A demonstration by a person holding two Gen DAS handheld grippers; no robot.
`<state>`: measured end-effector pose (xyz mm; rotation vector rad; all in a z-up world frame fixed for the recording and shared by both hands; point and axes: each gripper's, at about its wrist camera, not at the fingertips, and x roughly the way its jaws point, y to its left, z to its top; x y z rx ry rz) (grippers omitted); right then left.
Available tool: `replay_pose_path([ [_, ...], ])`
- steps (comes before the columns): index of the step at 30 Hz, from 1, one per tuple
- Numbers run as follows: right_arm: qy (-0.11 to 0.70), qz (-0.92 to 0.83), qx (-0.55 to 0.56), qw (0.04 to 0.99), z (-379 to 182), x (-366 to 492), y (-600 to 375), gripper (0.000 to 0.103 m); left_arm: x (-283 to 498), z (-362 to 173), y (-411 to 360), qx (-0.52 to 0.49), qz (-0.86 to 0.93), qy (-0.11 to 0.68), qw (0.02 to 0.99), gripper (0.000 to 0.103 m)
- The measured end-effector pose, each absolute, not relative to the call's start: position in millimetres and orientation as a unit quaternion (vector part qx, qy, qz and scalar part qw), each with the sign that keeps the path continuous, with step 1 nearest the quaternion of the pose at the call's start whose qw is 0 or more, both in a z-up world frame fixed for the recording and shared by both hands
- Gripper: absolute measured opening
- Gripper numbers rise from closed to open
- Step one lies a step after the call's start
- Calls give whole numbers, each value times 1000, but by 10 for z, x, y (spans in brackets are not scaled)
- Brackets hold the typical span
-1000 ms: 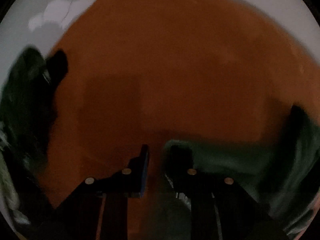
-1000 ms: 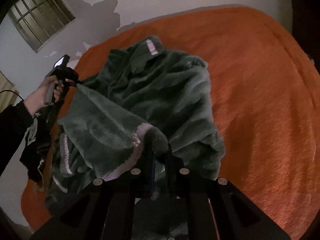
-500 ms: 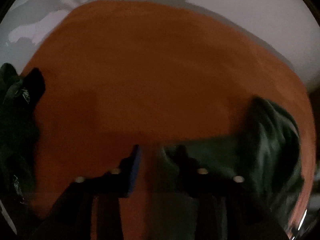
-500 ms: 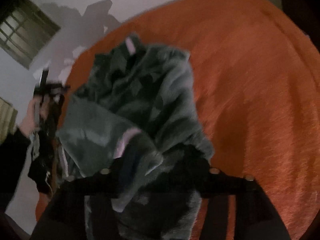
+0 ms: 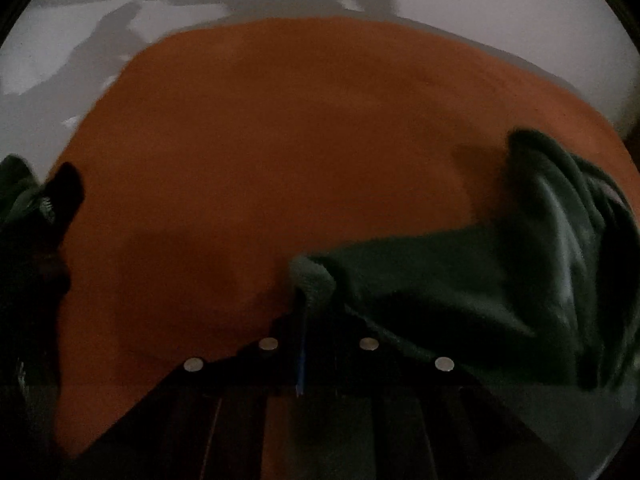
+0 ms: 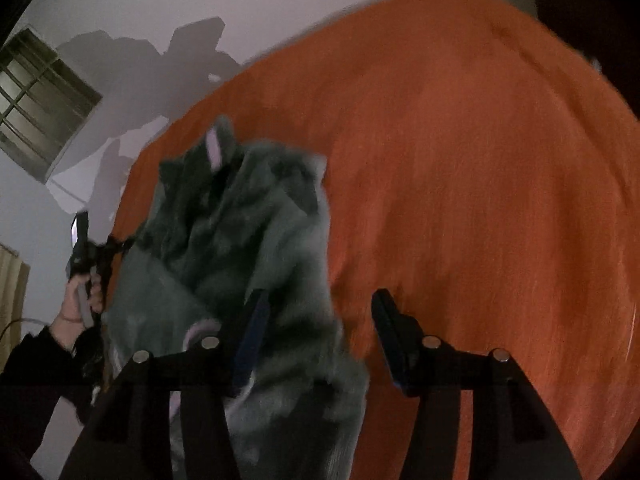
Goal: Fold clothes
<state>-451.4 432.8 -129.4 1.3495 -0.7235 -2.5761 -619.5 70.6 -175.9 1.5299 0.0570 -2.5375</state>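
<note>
Our left tongs (image 5: pixel 301 300) are closing on a corner of the green fleece garment (image 5: pixel 472 280); our right tongs (image 6: pixel 320 320) stand open, gripping nothing. The garment lies crumpled on the orange bed (image 6: pixel 480 160), no fold made. Only the right view shows the whole heap and our left hand (image 6: pixel 82 300).

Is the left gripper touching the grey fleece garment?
Touching. In the left wrist view, the left gripper has its fingers closing on a corner of the grey fleece garment, which stretches away to the right.
</note>
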Motion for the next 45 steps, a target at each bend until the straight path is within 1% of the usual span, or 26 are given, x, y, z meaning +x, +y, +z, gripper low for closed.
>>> replay_pose_path([
  [3, -221, -872, 430, 79, -1201, -4829, 4267, 53, -6457, -1954, 807, 540, -836, -5, 97, 12],
  [6, -190, -853, 478, 88, -1359, -5339, 4143, 54, -6525, -1976, 887, 536, -838, -45, 92, 14],
  [8, -190, -838, 504, 86, -1481, -5585, 4142, 54, -6572, -1990, 916, 535, -839, -56, 85, 14],
  [9, -201, -830, 512, 88, -1536, -5704, 4159, 51, -6595, -1994, 914, 533, -840, -58, 83, 14],
  [10, -220, -824, 514, 95, -1569, -5792, 4189, 25, -6591, -2003, 887, 532, -841, -60, 82, 14],
  [11, -225, -826, 509, 94, -1535, -5829, 4206, 8, -6549, -2020, 824, 531, -841, -62, 83, 14],
  [13, -206, -854, 471, 79, -1298, -5855, 4209, 8, -6441, -2053, 714, 528, -842, -67, 85, 14],
  [14, -184, -869, 451, 89, -1188, -5847, 4153, 8, -6340, -2067, 691, 525, -844, -71, 87, 14],
  [15, -149, -869, 462, 100, -1183, -5889, 4057, 8, -6253, -2090, 670, 522, -845, -77, 89, 14],
  [16, -115, -867, 472, 111, -1179, -5930, 3962, 12, -6220, -2115, 670, 519, -846, -86, 90, 14],
  [17, -80, -864, 482, 121, -1174, -5972, 3867, 20, -6236, -2119, 695, 516, -846, -96, 91, 14],
  [18, -50, -851, 507, 129, -1222, -6038, 3787, 24, -6244, -2113, 708, 514, -847, -104, 91, 14],
  [19, -30, -827, 548, 124, -1332, -6127, 3761, 27, -6235, -2092, 705, 512, -847, -109, 91, 15],
  [20, -30, -821, 560, 109, -1368, -6168, 3800, 30, -6218, -2058, 699, 508, -850, -110, 90, 15],
  [21, -57, -823, 555, 106, -1343, -6170, 3885, 34, -6204, -2016, 686, 503, -853, -107, 88, 16],
  [22, -99, -826, 546, 103, -1299, -6148, 4000, 42, -6185, -1966, 671, 496, -858, -102, 86, 16],
  [23, -150, -828, 531, 99, -1258, -6085, 4139, 54, -6135, -1884, 655, 489, -864, -92, 82, 16],
  [25, -244, -824, 502, 98, -1224, -5908, 4400, 63, -5955, -1681, 614, 469, -878, -68, 72, 17],
  [27, -298, -814, 490, 94, -1280, -5704, 4589, 63, -5801, -1501, 571, 448, -891, -48, 63, 17],
  [28, -306, -809, 492, 100, -1330, -5636, 4628, 63, -5690, -1404, 548, 438, -897, -38, 57, 17],
  [32, -305, -802, 502, 105, -1491, -5396, 4607, 63, -4897, -1127, 614, 432, -902, 11, 22, 19],
  [34, -308, -800, 502, 109, -1511, -5239, 4569, 63, -4469, -1098, 702, 446, -895, 29, 4, 26],
  [35, -309, -804, 497, 104, -1497, -5108, 4544, 63, -4280, -1111, 728, 455, -890, 40, -7, 28],
  [38, -311, -811, 486, 97, -1477, -4611, 4427, 63, -3876, -1316, 737, 489, -870, 57, -33, 32],
  [42, -289, -805, 509, 101, -1587, -3827, 4245, 63, -3472, -1670, 675, 536, -843, 45, -6, 33],
  [45, -265, -801, 529, 91, -1630, -3426, 4160, 63, -3202, -1964, 483, 571, -817, 85, 7, 33],
])
